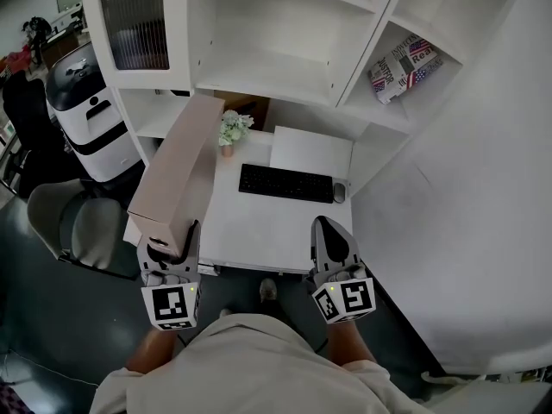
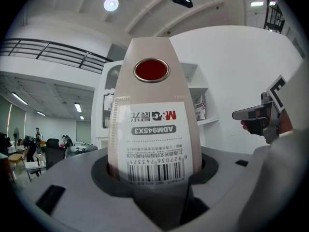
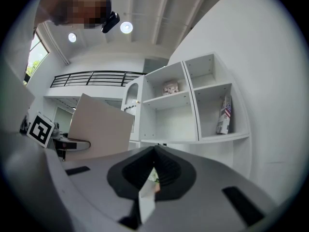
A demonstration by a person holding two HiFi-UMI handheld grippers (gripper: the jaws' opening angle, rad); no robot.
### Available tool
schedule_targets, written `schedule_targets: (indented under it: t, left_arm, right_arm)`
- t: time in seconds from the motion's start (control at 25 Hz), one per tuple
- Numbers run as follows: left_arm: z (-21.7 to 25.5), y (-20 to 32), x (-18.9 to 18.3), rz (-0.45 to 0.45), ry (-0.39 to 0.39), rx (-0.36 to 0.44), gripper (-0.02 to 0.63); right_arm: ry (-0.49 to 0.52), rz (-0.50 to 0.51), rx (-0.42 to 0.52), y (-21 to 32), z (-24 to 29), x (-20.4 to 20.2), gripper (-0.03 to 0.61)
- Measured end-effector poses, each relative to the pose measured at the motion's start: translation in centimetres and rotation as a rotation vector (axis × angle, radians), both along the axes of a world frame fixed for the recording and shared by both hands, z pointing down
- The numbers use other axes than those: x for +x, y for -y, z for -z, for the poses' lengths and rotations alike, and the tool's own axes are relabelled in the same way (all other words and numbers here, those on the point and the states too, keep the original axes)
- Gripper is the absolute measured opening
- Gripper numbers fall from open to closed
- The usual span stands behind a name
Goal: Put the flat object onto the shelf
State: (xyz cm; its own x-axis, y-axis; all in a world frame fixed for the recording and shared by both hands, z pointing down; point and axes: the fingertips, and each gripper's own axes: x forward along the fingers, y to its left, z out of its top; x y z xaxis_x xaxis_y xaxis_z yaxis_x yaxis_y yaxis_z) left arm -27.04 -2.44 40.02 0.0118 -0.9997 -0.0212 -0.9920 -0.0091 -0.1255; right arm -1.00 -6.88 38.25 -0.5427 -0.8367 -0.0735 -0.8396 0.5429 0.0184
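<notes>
A flat beige box file [image 1: 177, 184] stands on its narrow edge over the left end of the desk, with my left gripper [image 1: 172, 241] shut on its near end. In the left gripper view its labelled spine [image 2: 152, 124], with a red-rimmed finger hole, fills the space between the jaws. My right gripper [image 1: 331, 233] hovers over the desk's front right edge, jaws together and nothing in them. The white shelf unit [image 1: 285, 67] rises behind the desk. In the right gripper view, the file [image 3: 99, 127] shows at left and the shelf compartments [image 3: 178, 115] straight ahead.
On the white desk [image 1: 259, 231] lie a black keyboard [image 1: 285, 183], a mouse [image 1: 339, 192], a small potted plant [image 1: 231, 130] and a white sheet [image 1: 310, 152]. A magazine [image 1: 404, 67] leans in a right compartment. A grey chair [image 1: 73, 222] and a white machine [image 1: 86, 110] stand at left.
</notes>
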Motion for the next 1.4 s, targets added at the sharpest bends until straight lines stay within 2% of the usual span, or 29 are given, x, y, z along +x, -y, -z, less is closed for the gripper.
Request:
schedule_targets:
  t: [0.24, 0.48, 0.68, 0.92, 1.12, 1.4]
  left_arm:
    - [-0.4, 2.5, 1.1, 0.014, 0.026, -0.009, 0.272]
    - [0.3, 5.1, 2.1, 0.025, 0.087, -0.02, 0.272]
    - [1.5, 6.5, 2.7, 0.051, 0.186, 0.007, 0.272]
    - [3.8, 8.3, 3.6, 0.061, 0.354, 0.042, 0.272]
    - [4.5, 9.7, 4.6, 0.062, 0.447, 0.037, 0.271]
    - [6.2, 12.0, 6.7, 0.044, 0.646, 0.059, 0.27]
  right_arm:
    - [-0.002, 0.032, 0.003, 3.1, 0.2, 0.7, 0.003]
    - [0.003, 0.046, 0.008, 5.9, 0.8, 1.5, 0.003]
    - [0.012, 0.045, -0.005, 7.3, 0.3, 2.6, 0.003]
    - [0.03, 0.039, -0.006, 8.6, 0.1, 3.7, 0.003]
    - [0.044, 0.029, -0.008, 9.3, 0.1, 4.5, 0.003]
    - [0.06, 0.006, -0.015, 10.2, -0.4, 6.2, 0.003]
